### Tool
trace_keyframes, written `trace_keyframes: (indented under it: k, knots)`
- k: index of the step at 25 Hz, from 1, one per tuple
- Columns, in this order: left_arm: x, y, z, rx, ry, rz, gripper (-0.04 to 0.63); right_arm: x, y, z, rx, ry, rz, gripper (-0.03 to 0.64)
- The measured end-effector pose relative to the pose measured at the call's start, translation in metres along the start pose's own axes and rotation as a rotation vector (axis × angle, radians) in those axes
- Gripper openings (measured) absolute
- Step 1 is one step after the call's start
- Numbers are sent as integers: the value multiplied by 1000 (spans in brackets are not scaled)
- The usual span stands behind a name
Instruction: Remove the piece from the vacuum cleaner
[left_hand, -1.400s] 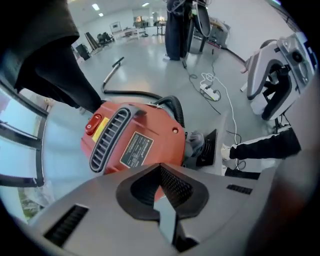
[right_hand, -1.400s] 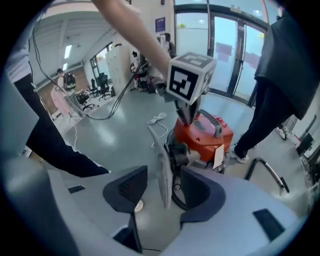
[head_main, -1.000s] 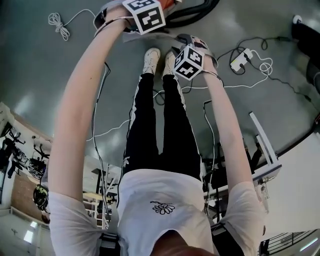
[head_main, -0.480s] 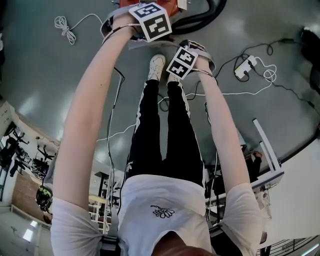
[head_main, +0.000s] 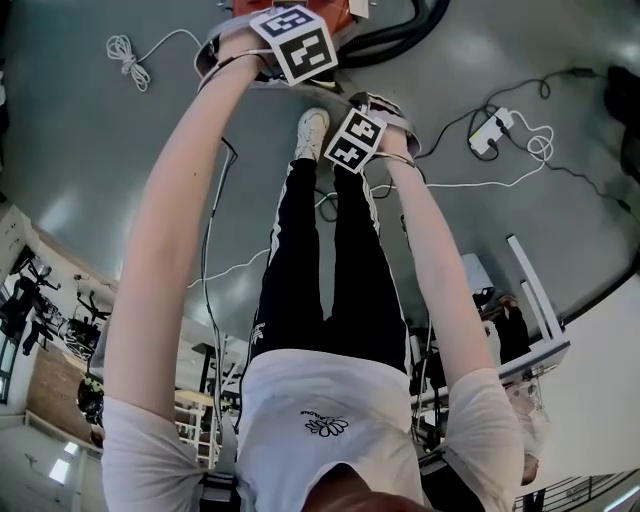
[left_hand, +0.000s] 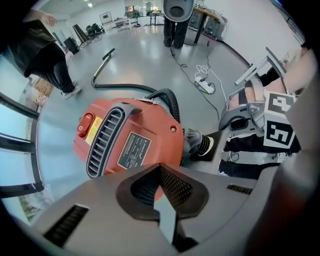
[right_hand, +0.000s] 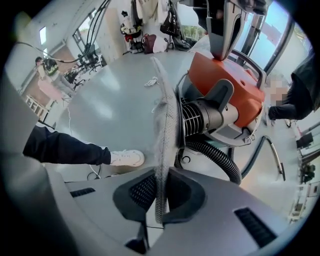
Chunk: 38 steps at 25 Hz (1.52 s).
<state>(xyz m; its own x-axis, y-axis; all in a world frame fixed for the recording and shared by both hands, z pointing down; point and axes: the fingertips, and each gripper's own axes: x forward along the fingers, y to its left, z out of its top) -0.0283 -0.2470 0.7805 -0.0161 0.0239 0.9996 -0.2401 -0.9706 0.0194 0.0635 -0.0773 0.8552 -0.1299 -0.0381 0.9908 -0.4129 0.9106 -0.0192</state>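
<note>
The orange vacuum cleaner (left_hand: 131, 142) lies on the floor with a ribbed black hose (right_hand: 215, 152) at its grey inlet (right_hand: 205, 116). In the head view it is at the top edge (head_main: 338, 10), beyond both marker cubes. My right gripper (right_hand: 159, 192) is shut on a thin grey mesh piece (right_hand: 165, 115), which stands edge-on just in front of the inlet. My left gripper (left_hand: 160, 186) is shut with nothing between its pads. Its tip rests against the top of the vacuum's orange body.
The person's white shoes (head_main: 312, 130) stand just below the vacuum. A white power strip (head_main: 490, 130) and loose cables (head_main: 125, 45) lie on the grey floor. A metal frame (head_main: 535, 290) stands at the right. A bystander in dark clothes (left_hand: 45, 55) and a vacuum wand (left_hand: 102, 62) are farther off.
My right gripper has shifted a little left towards the vacuum, and its marker cube has turned. The left gripper stays on the vacuum.
</note>
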Motion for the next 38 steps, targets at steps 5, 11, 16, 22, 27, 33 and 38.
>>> trace_keyframes:
  k: [5, 11, 16, 22, 27, 33, 38]
  knots:
    - [3, 0, -2, -2, 13, -1, 5, 2, 11, 4, -14, -18, 3, 23]
    - [4, -1, -1, 10, 9, 14, 5, 1, 19, 7, 17, -30, 15, 25]
    - [4, 0, 0, 21, 28, 14, 5, -1, 23, 11, 5, -33, 17, 25]
    - [3, 0, 1, 23, 37, 30, 6, -1, 33, 17, 25, -55, 27, 23]
    - [5, -2, 2, 22, 39, 35, 5, -2, 39, 18, 39, -65, 40, 25]
    - [3, -1, 1, 6, 25, 33, 5, -1, 65, 16, -38, -48, 141, 23]
    - [3, -2, 0, 19, 30, 50, 5, 13, 132, -18, -46, 18, 212, 23]
